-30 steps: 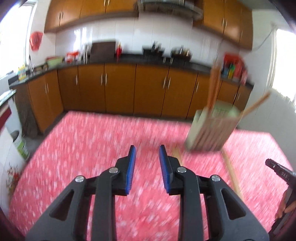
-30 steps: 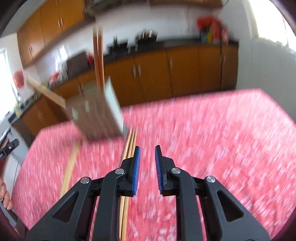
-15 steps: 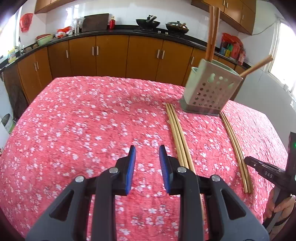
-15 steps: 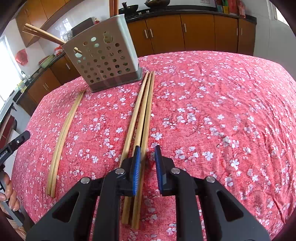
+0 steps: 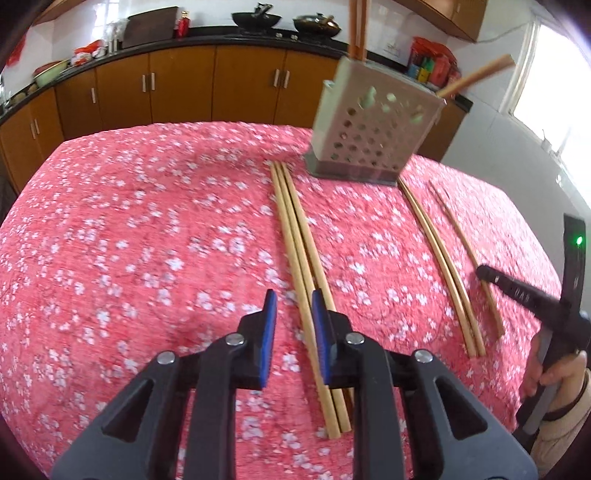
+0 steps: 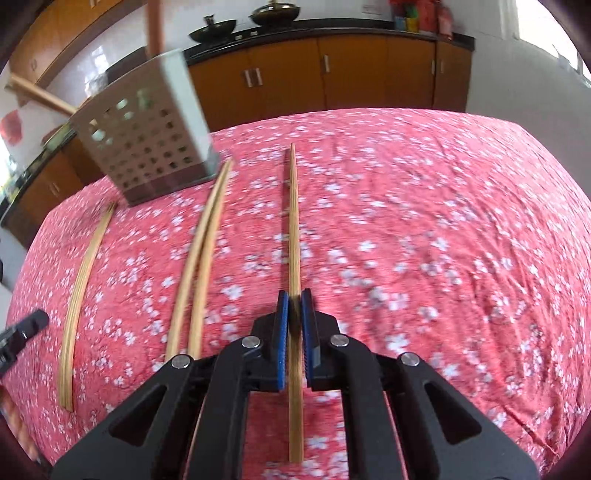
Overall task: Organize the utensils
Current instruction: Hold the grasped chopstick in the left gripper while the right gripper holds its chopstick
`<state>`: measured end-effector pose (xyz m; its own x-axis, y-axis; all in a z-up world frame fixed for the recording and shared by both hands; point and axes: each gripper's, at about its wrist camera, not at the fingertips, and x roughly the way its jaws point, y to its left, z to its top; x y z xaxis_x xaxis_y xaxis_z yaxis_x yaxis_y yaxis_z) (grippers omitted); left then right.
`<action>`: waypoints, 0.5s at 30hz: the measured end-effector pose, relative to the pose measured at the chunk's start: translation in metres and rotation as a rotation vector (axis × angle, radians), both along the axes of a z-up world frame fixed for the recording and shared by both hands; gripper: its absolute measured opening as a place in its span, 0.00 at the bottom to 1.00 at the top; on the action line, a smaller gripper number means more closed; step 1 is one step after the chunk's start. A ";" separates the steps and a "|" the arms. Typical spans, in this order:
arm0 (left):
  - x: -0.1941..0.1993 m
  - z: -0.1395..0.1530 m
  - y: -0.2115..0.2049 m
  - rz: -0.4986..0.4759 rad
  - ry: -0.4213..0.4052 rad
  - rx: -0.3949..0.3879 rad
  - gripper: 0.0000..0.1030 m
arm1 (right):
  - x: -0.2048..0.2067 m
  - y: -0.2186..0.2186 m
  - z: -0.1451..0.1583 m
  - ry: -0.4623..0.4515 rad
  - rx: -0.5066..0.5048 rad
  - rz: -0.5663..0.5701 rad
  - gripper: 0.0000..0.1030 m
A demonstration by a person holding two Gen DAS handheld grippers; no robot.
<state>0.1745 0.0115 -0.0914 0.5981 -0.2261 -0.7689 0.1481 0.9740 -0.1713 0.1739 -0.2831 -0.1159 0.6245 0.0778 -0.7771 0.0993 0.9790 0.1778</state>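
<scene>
right gripper (image 6: pixel 294 308) clamped on chopstick (image 6: pixel 294 221) | axis runs straight ahead | left gripper (image 5: pixel 291 314) narrowing, straddling one of three chopsticks (image 5: pixel 301 258), unpinched

Pink floral tablecloth (image 5: pixel 147 221); brown kitchen cabinets (image 5: pixel 184 88); two black woks (image 5: pixel 284 18) on the counter

A perforated grey utensil holder (image 5: pixel 373 136) stands upright on the red floral tablecloth, wooden sticks poking out. Long bamboo chopsticks (image 5: pixel 299 240) lie flat in bundles beside it; one chopstick (image 6: pixel 294 221) lies apart.
</scene>
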 end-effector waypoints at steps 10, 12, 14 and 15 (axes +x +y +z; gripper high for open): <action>0.003 -0.019 -0.013 -0.010 0.037 0.086 0.12 | -0.001 -0.004 0.000 -0.005 -0.008 0.001 0.08; 0.002 -0.020 -0.013 -0.008 0.033 0.094 0.12 | -0.004 -0.002 0.001 -0.004 -0.010 0.003 0.08; 0.002 -0.020 -0.013 -0.006 0.031 0.093 0.12 | -0.007 0.001 0.001 -0.003 -0.003 0.016 0.08; 0.003 -0.021 -0.013 0.002 0.027 0.100 0.10 | -0.006 0.003 0.001 -0.004 -0.002 0.019 0.08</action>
<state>0.1773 -0.0014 -0.1121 0.5770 -0.1468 -0.8035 0.1429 0.9867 -0.0776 0.1675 -0.2799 -0.1149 0.6256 0.0884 -0.7751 0.0796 0.9811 0.1762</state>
